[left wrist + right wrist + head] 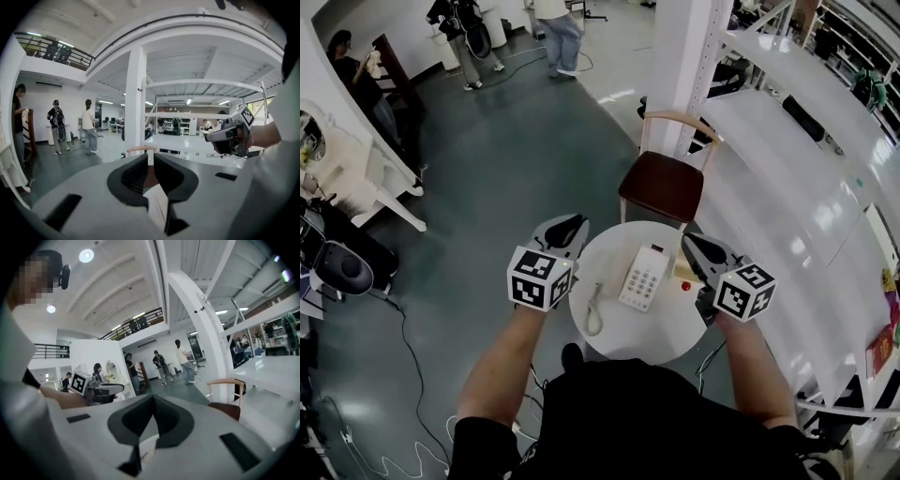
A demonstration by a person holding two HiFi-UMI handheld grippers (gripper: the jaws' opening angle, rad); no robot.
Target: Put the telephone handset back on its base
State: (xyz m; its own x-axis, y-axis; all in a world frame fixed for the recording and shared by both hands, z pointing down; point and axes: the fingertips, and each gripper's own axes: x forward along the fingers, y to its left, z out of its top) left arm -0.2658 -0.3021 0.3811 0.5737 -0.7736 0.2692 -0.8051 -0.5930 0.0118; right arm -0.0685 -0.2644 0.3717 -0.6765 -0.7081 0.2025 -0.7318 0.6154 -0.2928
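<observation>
Head view: the handset is lying on the round worktop, just left of its base.
The left hand-held gripper is hovering empty, its jaws a slit apart, while the right hand-held gripper is hovering closed and empty. The handset looks like light, stiff, smooth plastic, probably best gripped mid-handle.

The head view looks steeply down from above the round worktop, mid-frame. The two gripper views sit low, facing level across the hall. All three share the chair.
</observation>
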